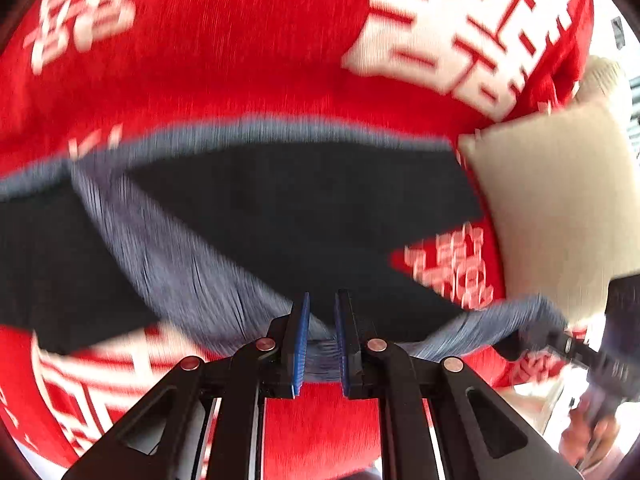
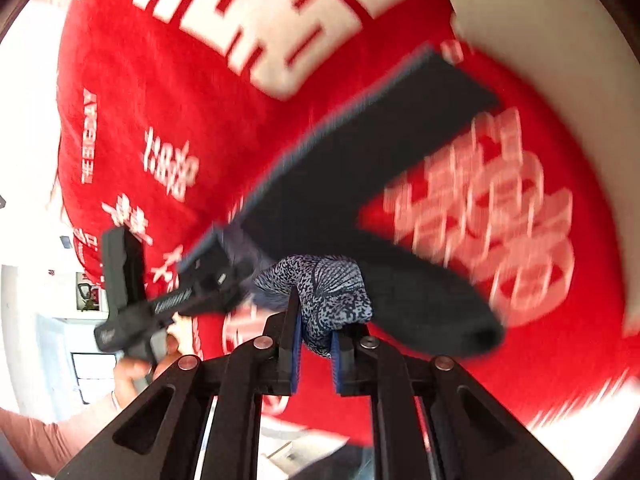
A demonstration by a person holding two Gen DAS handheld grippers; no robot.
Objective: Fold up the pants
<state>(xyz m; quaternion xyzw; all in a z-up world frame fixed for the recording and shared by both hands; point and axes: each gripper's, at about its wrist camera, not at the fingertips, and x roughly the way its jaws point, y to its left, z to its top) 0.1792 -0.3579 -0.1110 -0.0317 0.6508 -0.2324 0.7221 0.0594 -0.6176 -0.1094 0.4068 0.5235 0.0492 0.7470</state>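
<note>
Dark navy pants (image 1: 304, 208) with a blue-grey speckled waistband (image 1: 176, 252) hang lifted over a red blanket with white lettering (image 1: 240, 60). My left gripper (image 1: 320, 344) is shut on the waistband, which bunches between its blue pads. My right gripper (image 2: 316, 344) is shut on another bunch of the speckled waistband (image 2: 332, 300). In the right wrist view the pants (image 2: 360, 184) stretch up and to the right, and the left gripper (image 2: 216, 264) holds their edge at left. The right gripper (image 1: 560, 340) shows at the right edge of the left wrist view. Both views are motion-blurred.
A beige cushion (image 1: 560, 200) lies on the right of the red blanket (image 2: 160, 100). It also shows as a pale shape in the right wrist view (image 2: 560, 80). A person's hand and pink sleeve (image 2: 132, 372) hold the left gripper. A bright room lies beyond at left.
</note>
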